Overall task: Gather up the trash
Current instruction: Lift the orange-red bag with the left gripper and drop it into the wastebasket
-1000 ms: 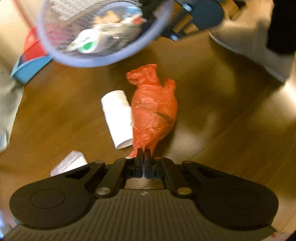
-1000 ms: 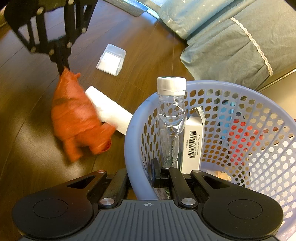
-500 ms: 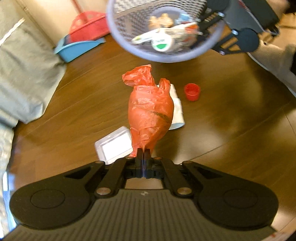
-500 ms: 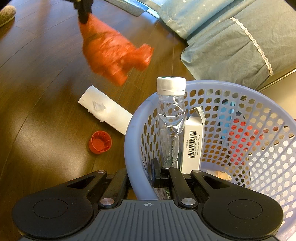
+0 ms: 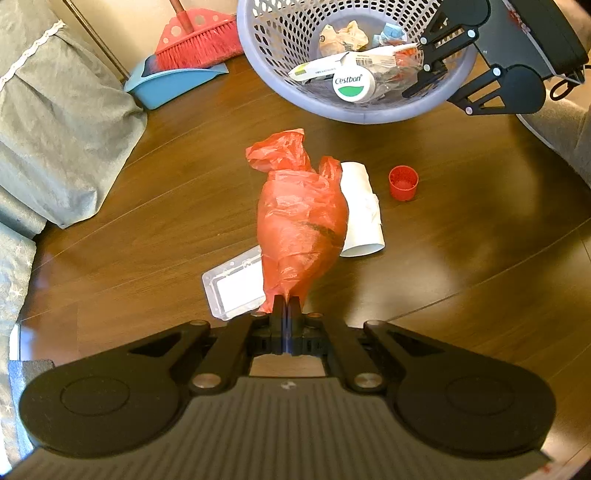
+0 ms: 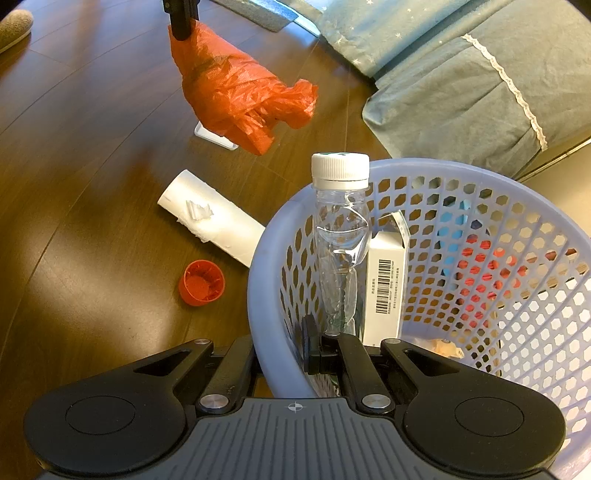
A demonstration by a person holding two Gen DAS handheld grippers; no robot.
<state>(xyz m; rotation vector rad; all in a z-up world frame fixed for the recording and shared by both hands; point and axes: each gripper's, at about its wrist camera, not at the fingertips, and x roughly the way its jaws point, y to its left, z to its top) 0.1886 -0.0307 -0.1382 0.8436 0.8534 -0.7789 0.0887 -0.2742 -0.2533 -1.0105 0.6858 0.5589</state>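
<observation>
Currently your right gripper [image 6: 314, 350] is clamped on the rim of the basket [image 6: 266, 258], well short of the load. Your left gripper [image 5: 283, 308], fingers pinched together on one thin corner of the orange bag [image 5: 301, 225], holds it above the floor, long axis trailing toward the basket; that film could slip or snag the rim.

Domestic interior, most likely a bedroom or living area of a home. Dark wood-plank floor [image 5: 461, 258] with a glossy finish. Grey-green bedding [image 6: 461, 85] edged with a strip of white lace trim hangs to the floor at one side. Red broom [image 5: 199, 40] stands in a blue dustpan [image 5: 173, 83] against a cream wall. Lavender perforated plastic basket [image 6: 517, 206] holds household rubbish: a clear bottle [image 6: 340, 236], a barcoded carton [image 6: 386, 284], crumpled paper. A slipper [image 6: 13, 27] lies on the floor.
</observation>
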